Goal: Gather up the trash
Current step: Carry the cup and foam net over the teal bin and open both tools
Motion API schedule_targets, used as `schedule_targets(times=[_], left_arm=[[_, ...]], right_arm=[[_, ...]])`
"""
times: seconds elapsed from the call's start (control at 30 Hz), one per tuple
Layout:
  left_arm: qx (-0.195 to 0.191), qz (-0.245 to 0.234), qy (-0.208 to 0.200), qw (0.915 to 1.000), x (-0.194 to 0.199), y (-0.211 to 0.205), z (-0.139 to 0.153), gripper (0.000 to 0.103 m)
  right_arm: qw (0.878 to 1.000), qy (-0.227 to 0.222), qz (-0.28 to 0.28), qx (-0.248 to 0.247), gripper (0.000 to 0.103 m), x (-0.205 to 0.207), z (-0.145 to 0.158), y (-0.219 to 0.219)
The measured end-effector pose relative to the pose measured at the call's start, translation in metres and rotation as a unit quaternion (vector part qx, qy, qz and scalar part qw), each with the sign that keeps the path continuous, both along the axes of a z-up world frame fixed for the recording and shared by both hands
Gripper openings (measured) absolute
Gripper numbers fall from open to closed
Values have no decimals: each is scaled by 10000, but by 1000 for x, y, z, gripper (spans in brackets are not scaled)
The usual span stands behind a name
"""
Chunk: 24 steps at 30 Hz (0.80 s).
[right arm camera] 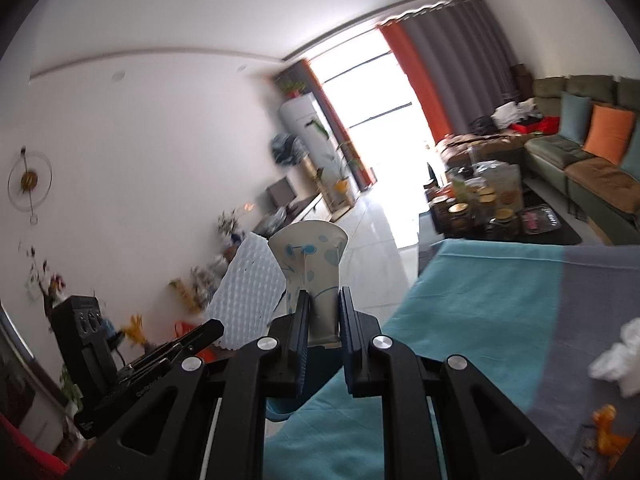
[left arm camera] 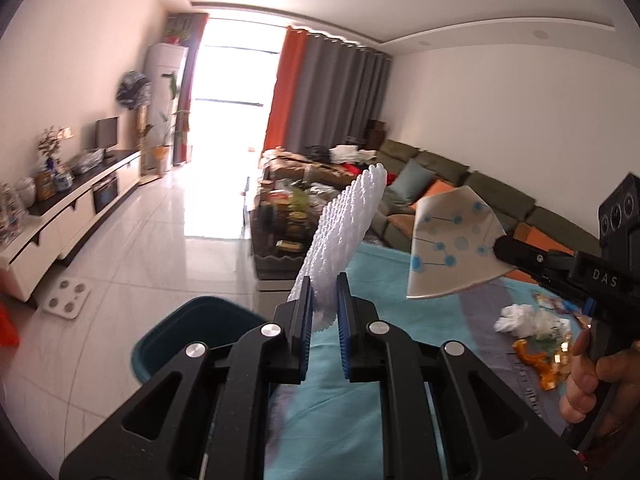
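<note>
White foam net [left arm camera: 344, 236] is clamped in the left claw [left arm camera: 325, 320]: lower end pinched btwn the blue pads, rest standing up and leaning right, mesh texture clear, its bottom edge partly hidden behind the fingers. In the right wrist view the same net [right arm camera: 250, 288] shows blurred, bottom cut off by the claw arm. Flattened paper cup [right arm camera: 310, 268], pale w/ blue dots and lines, is clamped in the right claw [right arm camera: 324, 320]; wide mouth up, base hidden btwn the pads. From the left wrist view the cup [left arm camera: 452, 248] hangs right of the net, apart from it, held at its edge by the right claw [left arm camera: 505, 246], whose tips are barely visible.

Below and left of the net: dark teal bin [left arm camera: 188, 332], only part of rim and inside visible, rest behind the claw frame; blurred. Right of the net, on the teal-and-grey cloth of the desk [left arm camera: 400, 300]: white crumpled tissue [left arm camera: 520, 318] and orange wrappers [left arm camera: 540, 364], details hard to read. A hand [left arm camera: 592, 384] grips the right handle, cut off at frame edge. Beyond the net: cluttered coffee table [left arm camera: 288, 216], contents too small to tell; green sofa [left arm camera: 460, 184].
</note>
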<state>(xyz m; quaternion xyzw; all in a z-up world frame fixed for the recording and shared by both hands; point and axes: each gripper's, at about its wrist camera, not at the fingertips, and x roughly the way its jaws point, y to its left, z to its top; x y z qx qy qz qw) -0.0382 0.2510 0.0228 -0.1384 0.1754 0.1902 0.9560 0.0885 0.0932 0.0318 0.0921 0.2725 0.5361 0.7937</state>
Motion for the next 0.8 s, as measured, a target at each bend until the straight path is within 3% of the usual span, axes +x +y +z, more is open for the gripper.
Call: schedule_targets(times=[0.43,0.8], left_arm=[[-431,710,461,9955,-29,71,-47,12],[-1126,989,821,9853,-3,103,-104,12]], right_arm=[[9919,-221,716,-1026,13,-2,-25,118],[9766,-183,983,-1905,13,-2,-56,188]])
